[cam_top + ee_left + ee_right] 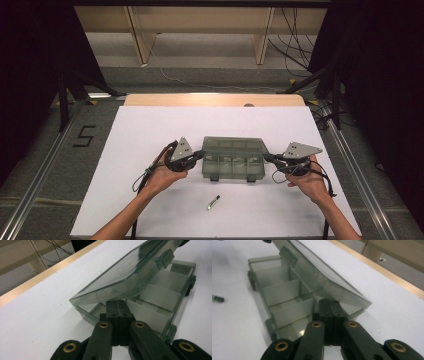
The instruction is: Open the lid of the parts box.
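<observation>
Flanking a translucent grey plastic compartment box (233,158) mid-table on the white sheet (150,125), the left gripper (201,154) and right gripper (266,157) meet its ends; a small green-tipped pen (213,202) lies nearby. Left gripper view: closed jaws poke under the box's raised lid (120,280). Right gripper view: jaws likewise pressed together beneath the lid.

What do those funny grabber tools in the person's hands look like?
Each gripper, left gripper and right gripper, is black, with two flat fingers on hinged links with brass-coloured pins. A grey three-cornered plate sits on top, and a thin black cable trails back. The forearms are bare, no sleeves.
</observation>
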A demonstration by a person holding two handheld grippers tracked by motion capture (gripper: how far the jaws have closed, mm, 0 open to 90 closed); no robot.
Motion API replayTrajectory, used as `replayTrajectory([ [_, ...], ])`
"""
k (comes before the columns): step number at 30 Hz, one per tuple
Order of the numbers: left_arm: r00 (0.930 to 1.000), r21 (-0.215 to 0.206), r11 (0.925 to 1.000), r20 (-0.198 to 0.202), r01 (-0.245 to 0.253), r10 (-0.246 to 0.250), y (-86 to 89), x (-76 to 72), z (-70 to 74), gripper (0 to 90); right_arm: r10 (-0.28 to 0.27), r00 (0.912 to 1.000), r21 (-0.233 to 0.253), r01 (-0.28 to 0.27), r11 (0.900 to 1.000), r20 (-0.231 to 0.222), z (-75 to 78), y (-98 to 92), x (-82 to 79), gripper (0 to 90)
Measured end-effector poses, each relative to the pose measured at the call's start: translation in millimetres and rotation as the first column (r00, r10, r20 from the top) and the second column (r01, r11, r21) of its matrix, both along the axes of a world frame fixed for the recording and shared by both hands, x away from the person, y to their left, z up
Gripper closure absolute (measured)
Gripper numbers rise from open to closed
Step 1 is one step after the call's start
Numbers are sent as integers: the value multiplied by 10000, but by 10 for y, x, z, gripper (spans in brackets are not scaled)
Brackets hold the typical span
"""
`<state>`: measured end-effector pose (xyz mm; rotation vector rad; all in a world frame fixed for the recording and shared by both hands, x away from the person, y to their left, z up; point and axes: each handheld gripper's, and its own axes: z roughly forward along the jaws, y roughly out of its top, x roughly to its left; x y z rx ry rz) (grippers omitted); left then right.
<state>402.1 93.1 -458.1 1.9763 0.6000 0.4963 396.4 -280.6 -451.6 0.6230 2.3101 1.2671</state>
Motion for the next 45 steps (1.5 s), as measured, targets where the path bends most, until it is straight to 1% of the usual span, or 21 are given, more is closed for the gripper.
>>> replayTrajectory([
  [3,9999,41,10000,120,14,-14,-33,12,23,895,-46,10000,16,46,10000,-15,16,-12,25,900],
  [4,9999,-43,10000,105,-33,34,-51,18,36,895,-58,10000,42,58,10000,26,19,-15,37,900],
  [5,10000,-67,10000,87,-49,50,-56,31,45,895,-94,9999,241,91,9997,107,19,-11,55,900],
  [6,10000,-249,9997,48,-5,6,-59,51,55,895,-89,9999,124,88,9999,93,36,-8,72,900],
  [9,9999,-209,9998,82,-72,74,-54,72,61,895,-168,9996,185,164,9997,212,35,10,91,900],
  [13,9995,-357,9991,207,-226,233,-62,126,76,895,-200,9995,189,196,9996,228,57,26,130,900],
  [14,9994,-381,9990,219,-249,257,-68,137,75,895,-341,9990,303,332,9990,296,48,39,144,900],
  [15,9994,-408,9988,234,-255,264,-79,147,71,895,-344,9991,166,340,9993,241,51,29,156,900],
  [16,9991,-370,9989,289,-303,314,-90,175,69,895,-511,9979,325,498,9982,395,46,37,183,900],
  [17,9991,-370,9989,289,-303,314,-90,175,69,895,-511,9979,325,498,9982,395,46,37,183,900],
  [18,9988,-406,9985,324,-364,377,-91,195,73,895,-536,9978,514,515,9973,397,64,38,206,900],
  [21,9984,-470,9980,345,-427,444,-90,218,92,895,-438,9986,383,426,9984,313,84,43,224,900],
  [22,9982,-486,9977,345,-474,491,-93,218,94,895,-516,9971,414,493,9979,566,81,61,243,900],
  [24,9981,-485,9976,338,-491,508,-94,223,92,895,-477,9978,288,464,9985,464,97,64,254,900],
  [31,9981,-580,9974,420,-436,460,-84,227,95,895,-568,9970,369,549,9978,518,61,99,276,900],
  [36,9978,-445,9983,531,-370,394,-85,221,92,895,-403,9987,461,388,9982,327,75,90,251,900],
  [38,9981,-447,9984,505,-340,363,-80,224,93,895,-367,9993,532,361,9979,99,70,95,216,900],
  [42,9985,-513,9982,419,-318,340,-69,226,95,895,-339,9994,478,340,9983,-23,107,64,198,888],
  [43,9985,-509,9982,419,-320,341,-71,225,95,895,-356,9991,615,371,9974,-245,109,46,199,863],
  [44,9986,-517,9981,407,-326,347,-72,223,96,895,-284,9975,592,323,9977,-648,106,30,195,850],
  [45,9986,-540,9981,409,-307,329,-72,225,96,895,-340,9973,505,373,9980,-651,91,14,184,838],
])
